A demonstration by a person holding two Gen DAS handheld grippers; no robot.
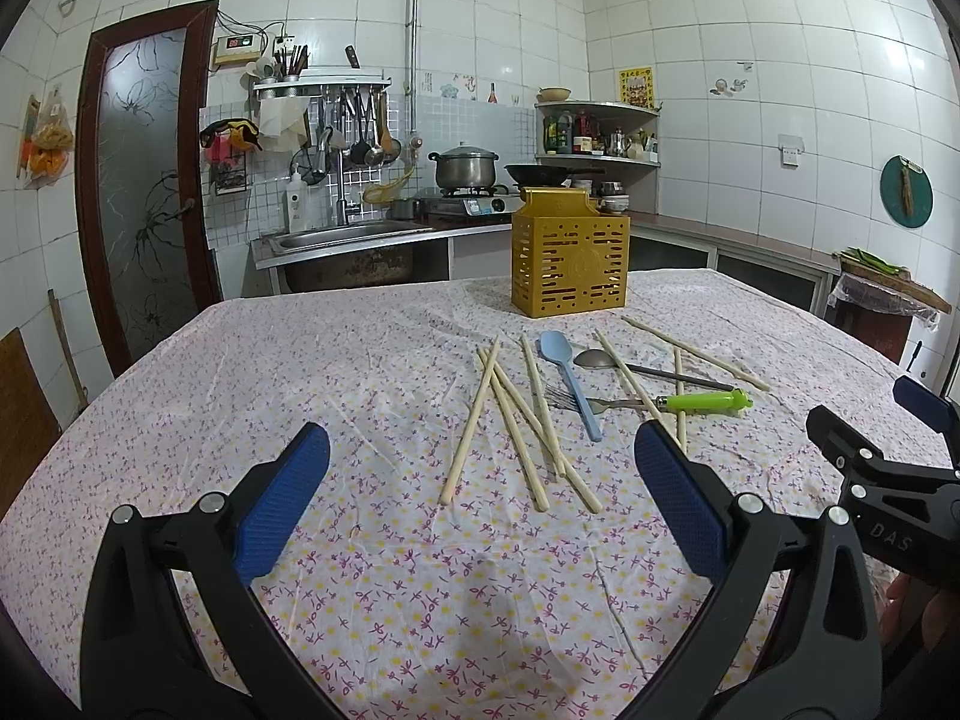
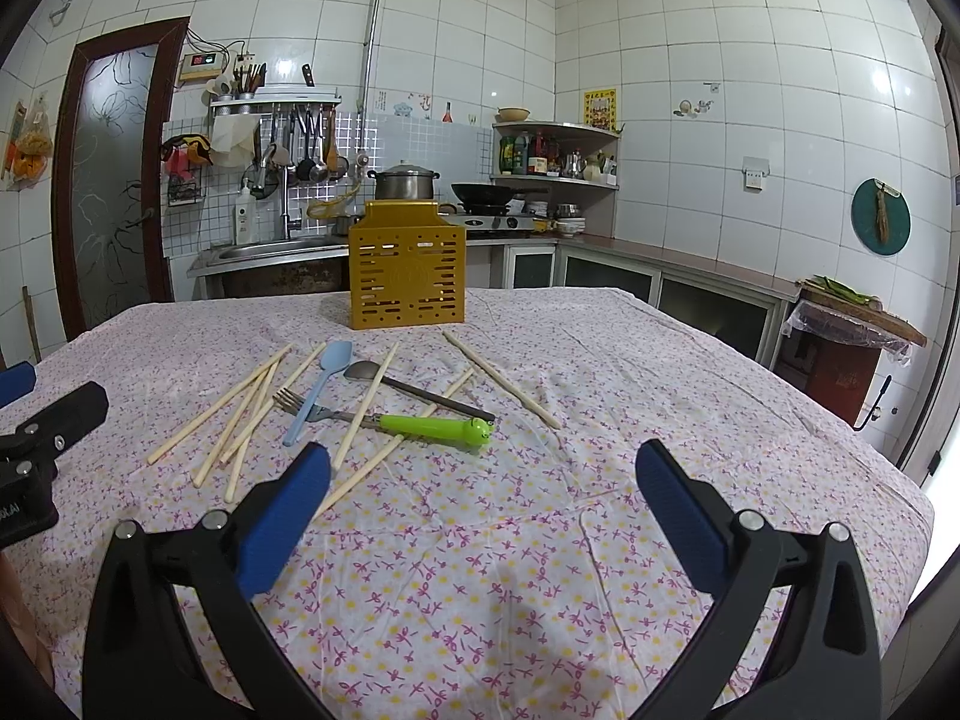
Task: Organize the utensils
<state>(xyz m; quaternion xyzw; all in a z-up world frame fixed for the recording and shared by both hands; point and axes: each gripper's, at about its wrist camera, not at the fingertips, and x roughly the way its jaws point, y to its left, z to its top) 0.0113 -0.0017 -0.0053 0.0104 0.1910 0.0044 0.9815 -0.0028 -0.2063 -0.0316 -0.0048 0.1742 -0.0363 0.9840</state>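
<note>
Beyond both wide-apart, empty grippers, left (image 1: pixel 480 498) and right (image 2: pixel 483 504), lie scattered chopsticks (image 1: pixel 474 420); only the right view shows the fork's (image 2: pixel 300 407) tines clearly.

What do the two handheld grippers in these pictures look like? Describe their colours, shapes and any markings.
Both match. The left gripper and right gripper each have glossy black plastic arms forking into a wide V, with triangular cut-outs and round silver pins at the joints. The fingers carry blue pads with a fine dotted grip texture. White letters reading "DAS" mark the side of the right gripper's body. No cables or sleeves show.
</note>
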